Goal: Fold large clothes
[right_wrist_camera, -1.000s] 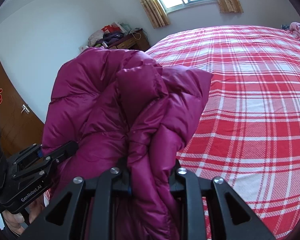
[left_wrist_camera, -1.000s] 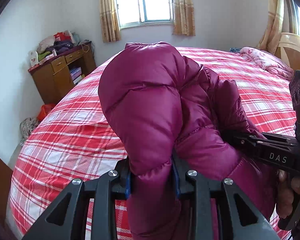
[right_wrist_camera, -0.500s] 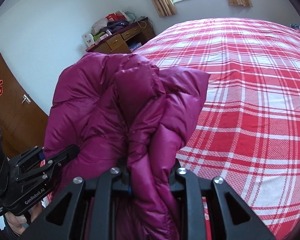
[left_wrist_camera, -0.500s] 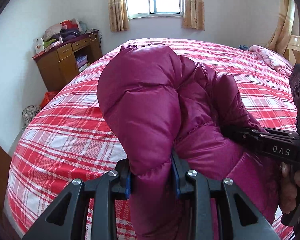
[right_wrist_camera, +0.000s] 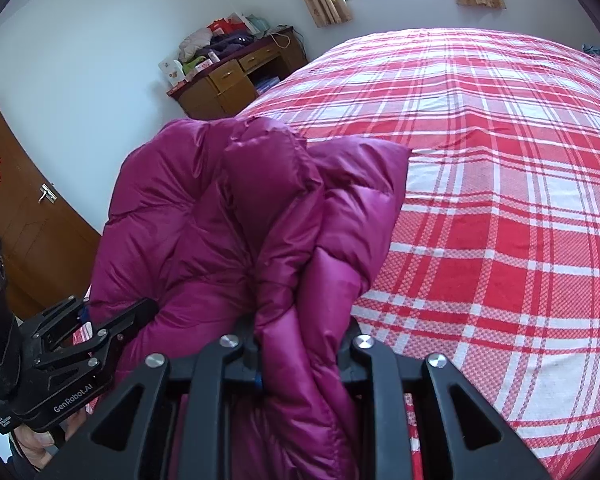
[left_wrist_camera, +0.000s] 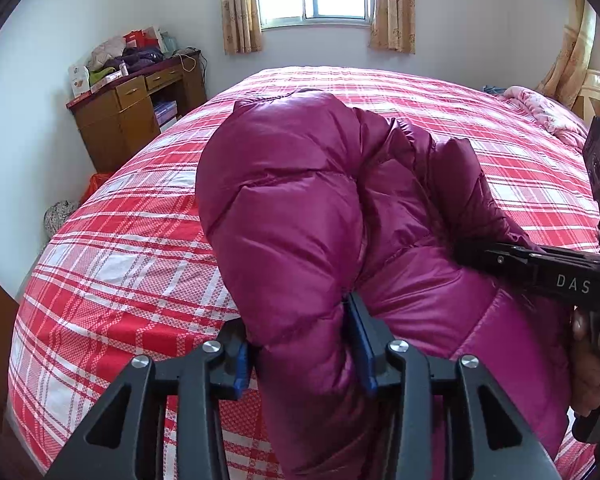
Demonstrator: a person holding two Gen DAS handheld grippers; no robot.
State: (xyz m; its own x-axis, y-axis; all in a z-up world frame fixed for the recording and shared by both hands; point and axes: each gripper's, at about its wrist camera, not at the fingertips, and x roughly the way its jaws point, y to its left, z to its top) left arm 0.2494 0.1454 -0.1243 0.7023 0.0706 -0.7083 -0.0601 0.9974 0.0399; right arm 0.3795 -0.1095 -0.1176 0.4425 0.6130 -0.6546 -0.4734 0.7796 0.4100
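Note:
A puffy magenta down jacket (left_wrist_camera: 300, 220) hangs bunched over the red plaid bed (left_wrist_camera: 120, 260). One thick fold lies between the jaws of my left gripper (left_wrist_camera: 300, 354). Those jaws are opening: the right pad touches the fabric, and a thin gap shows at the left pad. In the right wrist view, my right gripper (right_wrist_camera: 304, 360) is shut on another fold of the jacket (right_wrist_camera: 204, 220). The two grippers are close together, each showing in the other's view: the right gripper (left_wrist_camera: 540, 268) at the jacket's right side, the left gripper (right_wrist_camera: 100, 332) at its lower left, each with a hand on its handle.
A wooden desk (left_wrist_camera: 132, 120) piled with clutter stands by the far left wall, with an orange bag (left_wrist_camera: 96, 184) on the floor below. A pink blanket (left_wrist_camera: 540, 108) lies at the bed's far right. A brown door (right_wrist_camera: 20, 220) is on the left. Bed (right_wrist_camera: 500, 200) stretches right.
Both grippers have sunk toward the bed with the jacket. The left jaws have spread wider around their fold. The right grip is unchanged.

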